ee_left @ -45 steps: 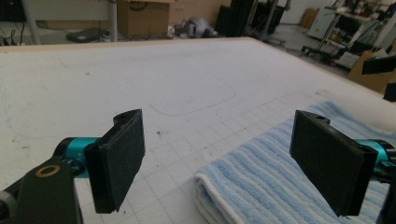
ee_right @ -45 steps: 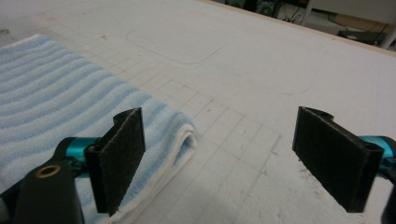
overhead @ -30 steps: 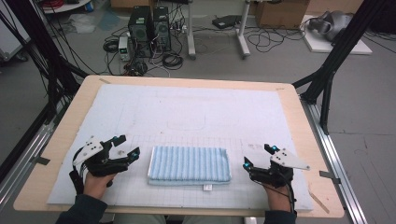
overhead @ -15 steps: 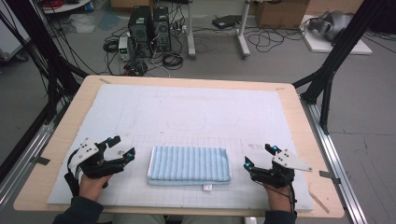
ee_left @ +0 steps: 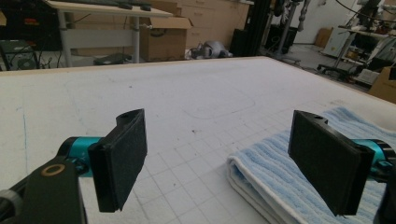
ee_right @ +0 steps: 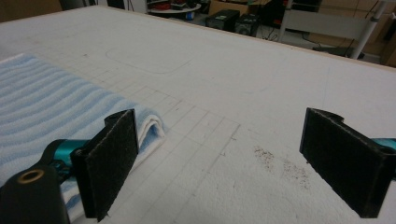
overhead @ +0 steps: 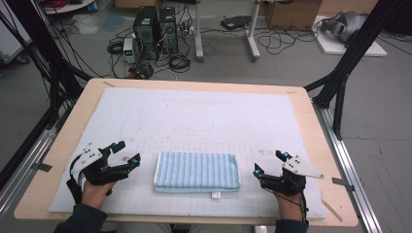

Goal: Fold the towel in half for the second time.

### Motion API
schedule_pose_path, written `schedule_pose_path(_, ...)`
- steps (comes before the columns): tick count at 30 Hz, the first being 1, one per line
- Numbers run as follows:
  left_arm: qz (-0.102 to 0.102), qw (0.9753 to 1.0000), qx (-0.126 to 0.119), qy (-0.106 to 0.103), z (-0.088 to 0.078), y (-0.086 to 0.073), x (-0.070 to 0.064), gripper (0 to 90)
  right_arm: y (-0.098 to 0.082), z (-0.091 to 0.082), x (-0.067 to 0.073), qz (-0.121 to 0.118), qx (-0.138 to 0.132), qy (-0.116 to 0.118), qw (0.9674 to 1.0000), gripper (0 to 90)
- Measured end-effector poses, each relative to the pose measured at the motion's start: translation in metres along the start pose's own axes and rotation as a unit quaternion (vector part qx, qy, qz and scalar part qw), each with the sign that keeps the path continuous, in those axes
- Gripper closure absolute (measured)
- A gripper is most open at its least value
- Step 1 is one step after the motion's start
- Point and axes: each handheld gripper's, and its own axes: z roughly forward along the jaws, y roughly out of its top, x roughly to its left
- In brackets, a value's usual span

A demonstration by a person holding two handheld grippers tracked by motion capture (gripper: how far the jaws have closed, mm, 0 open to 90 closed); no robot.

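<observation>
Lab room, grey floor [overhead: 388,111] strewn with cables.
Two black PC towers [overhead: 158,25] and white desk legs [overhead: 252,34] beyond the table's far edge; cardboard boxes [overhead: 291,12] further back; black frame struts [overhead: 350,58] alongside.

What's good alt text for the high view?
A folded blue striped towel lies on a white gridded mat covering a wooden table. A person's left gripper and right gripper rest open on either side of it, not touching it. Computers and cables sit on the floor beyond.
</observation>
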Motion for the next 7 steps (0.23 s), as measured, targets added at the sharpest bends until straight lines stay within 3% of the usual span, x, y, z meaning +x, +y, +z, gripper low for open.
schedule_pose_path(7, -0.002, 1.0000, -0.001, 0.000, 0.0002, 0.0001, -0.0001, 20.1, 0.0000, 0.0004, 0.0005, 0.001, 0.003, 0.000, 1.0000, 10.9)
